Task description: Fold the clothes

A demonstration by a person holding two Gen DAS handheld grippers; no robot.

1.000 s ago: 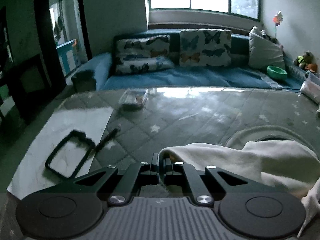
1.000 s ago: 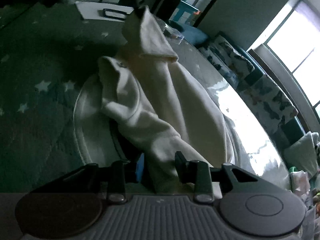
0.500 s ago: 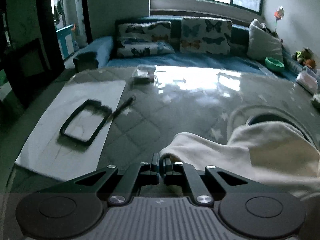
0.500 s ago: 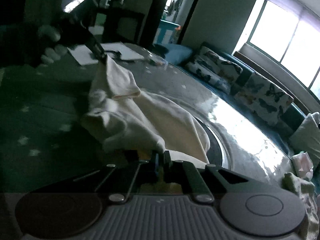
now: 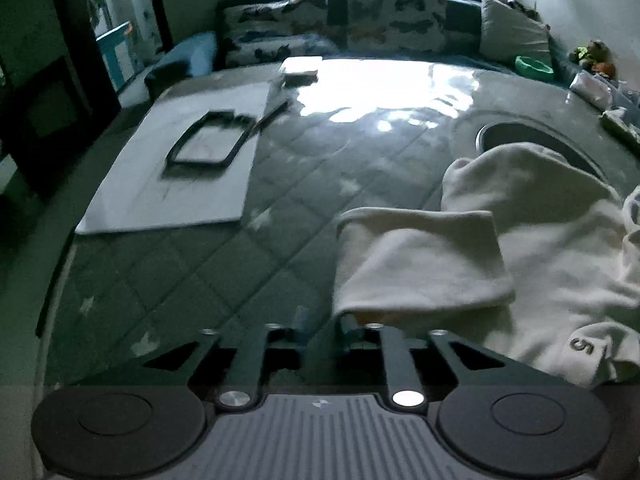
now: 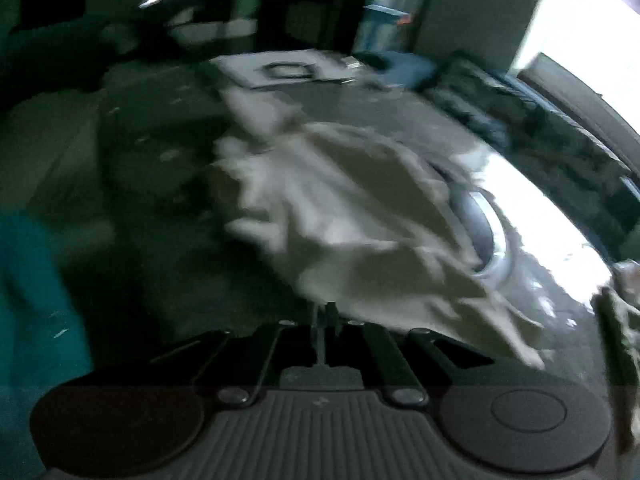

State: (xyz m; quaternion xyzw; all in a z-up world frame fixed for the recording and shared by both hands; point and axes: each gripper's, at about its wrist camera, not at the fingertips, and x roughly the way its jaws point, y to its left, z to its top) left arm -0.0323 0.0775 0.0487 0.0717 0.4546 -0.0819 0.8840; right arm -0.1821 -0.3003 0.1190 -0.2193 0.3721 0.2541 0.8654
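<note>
Cream garment (image 5: 520, 248) rumpled at 3 o'clock on tabletop (image 5: 240, 272), unfolded; left hand-held gripper (image 5: 322, 326) parted, empty; right hand-held gripper (image 6: 326, 316) pinches garment hem.

Ahead of the left tongs (image 5: 320, 330) the quilted tabletop (image 5: 208, 276) lies bare up to a white sheet (image 5: 160, 196) carrying a black frame (image 5: 208, 142) and a pen (image 5: 272, 114). To the right, the cream garment (image 5: 520, 248) blocks passage, draped over a round opening (image 5: 532, 140).
</note>
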